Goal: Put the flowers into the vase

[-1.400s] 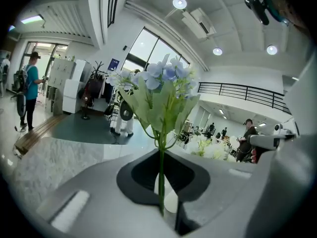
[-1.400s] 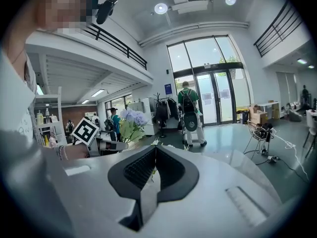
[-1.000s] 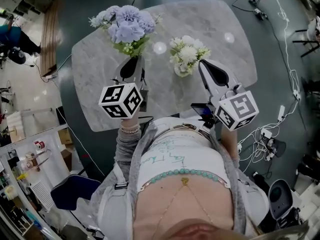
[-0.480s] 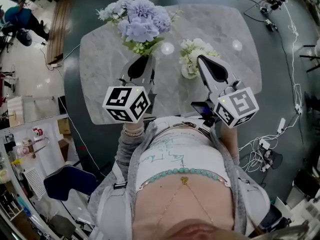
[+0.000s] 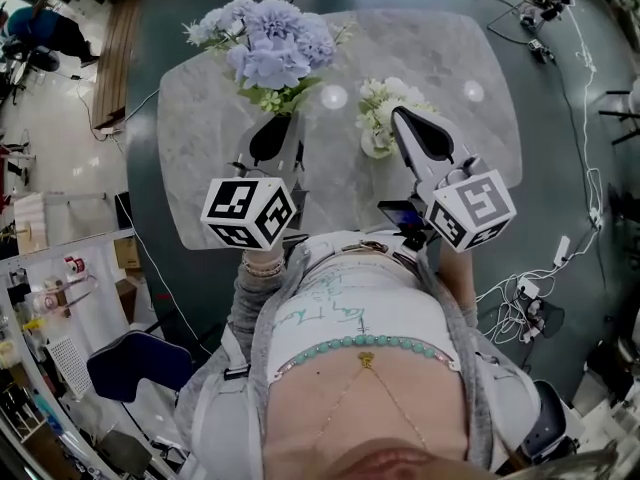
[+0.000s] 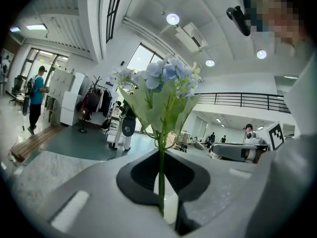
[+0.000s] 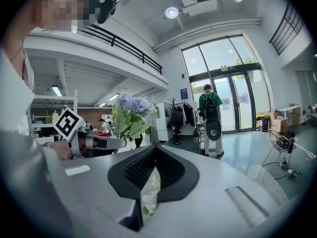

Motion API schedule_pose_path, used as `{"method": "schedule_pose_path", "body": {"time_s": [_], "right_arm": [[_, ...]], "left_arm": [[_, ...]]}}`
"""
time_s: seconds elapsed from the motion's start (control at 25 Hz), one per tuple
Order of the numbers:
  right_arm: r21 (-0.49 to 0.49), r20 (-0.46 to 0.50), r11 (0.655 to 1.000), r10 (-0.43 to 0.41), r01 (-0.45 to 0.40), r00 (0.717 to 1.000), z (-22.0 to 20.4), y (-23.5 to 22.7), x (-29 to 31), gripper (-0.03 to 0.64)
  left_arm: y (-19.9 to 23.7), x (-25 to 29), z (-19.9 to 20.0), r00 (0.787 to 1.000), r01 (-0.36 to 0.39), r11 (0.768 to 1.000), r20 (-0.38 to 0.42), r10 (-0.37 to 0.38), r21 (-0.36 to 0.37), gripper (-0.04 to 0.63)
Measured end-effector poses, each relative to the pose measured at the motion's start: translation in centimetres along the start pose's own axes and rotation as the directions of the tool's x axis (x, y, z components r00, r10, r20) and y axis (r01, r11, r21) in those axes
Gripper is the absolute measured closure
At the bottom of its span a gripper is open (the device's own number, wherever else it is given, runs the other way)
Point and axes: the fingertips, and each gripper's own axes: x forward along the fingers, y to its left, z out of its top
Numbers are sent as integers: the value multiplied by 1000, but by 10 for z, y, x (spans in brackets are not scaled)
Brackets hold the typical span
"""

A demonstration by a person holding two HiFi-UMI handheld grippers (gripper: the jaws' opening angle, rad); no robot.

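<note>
Where the two grey moulded jaws of the left gripper (image 6: 161,155) come together, they are clamped on a single thin green stem (image 6: 161,185), which rises upright from the black, ridged pads between them. The stem spreads into pale, papery leaves and a rounded head of ruffled lavender-blue flowers (image 5: 270,46), held in the air above the far left part of the table (image 5: 195,143), well clear of its surface. To the right, the right gripper (image 7: 153,150) has its jaws pressed together with nothing visibly caught at the tips. Small white petals and green leaves show through the narrow slit below the pads. From the head view, its pointed tip lies just beside a tight cluster of frilly white flowers (image 5: 385,100) standing in a small pale vase (image 5: 372,146) near the middle of the table. The lavender-blue bunch is apart from that vase, to its left and farther off. The tabletop is a rounded slab of grey, veined, polished stone that mirrors two ceiling lights. Around it lies a dark, smooth floor (image 5: 560,138), with loose white cables (image 5: 535,268) at the right.
</note>
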Motion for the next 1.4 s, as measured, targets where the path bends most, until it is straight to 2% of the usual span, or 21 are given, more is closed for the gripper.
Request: {"method": "schedule_pose_path", "body": {"time_s": [0.48,0.56,0.68,0.72,0.76,0.88,0.92,1.04,1.12,1.24,1.4], "right_arm": [[7,1,998,-60,60,998,-8,-8,-13,580],[-13,-7,997,-77,77,997,-15,-9,-17,515],[-84,-42,992,-100,96,994,-32,-7,-25,308],[-124,-57,988,-101,94,993,-37,-4,-26,210],[-174,-76,981,-105,91,992,-43,-2,-26,148],[-348,-163,935,-126,62,979,-68,3,-20,25],[-402,-198,915,-134,44,971,-78,1,-17,9],[-517,-267,856,-169,7,949,-104,-7,-8,6],[-547,-255,837,-188,19,948,-107,-11,-3,9],[-527,-212,848,-195,56,958,-101,-11,2,41],[-435,-178,897,-170,78,969,-96,-10,-3,50]], "left_arm": [[-6,0,7,997,60,998,46,-60,2,574],[-6,-2,6,996,69,998,51,-69,5,574],[-4,-6,3,996,77,997,48,-78,16,574],[-3,-7,3,996,81,997,47,-81,16,574],[-3,-7,3,995,84,996,47,-85,14,574],[-5,-1,2,995,88,996,40,-88,10,574],[-7,4,1,995,87,996,37,-88,10,574],[-16,17,-2,996,87,996,31,-87,12,574],[-19,23,-4,996,84,996,29,-85,16,574],[-16,24,-7,997,71,997,39,-72,19,574],[-7,29,-19,996,54,999,72,-53,-2,574]]}}
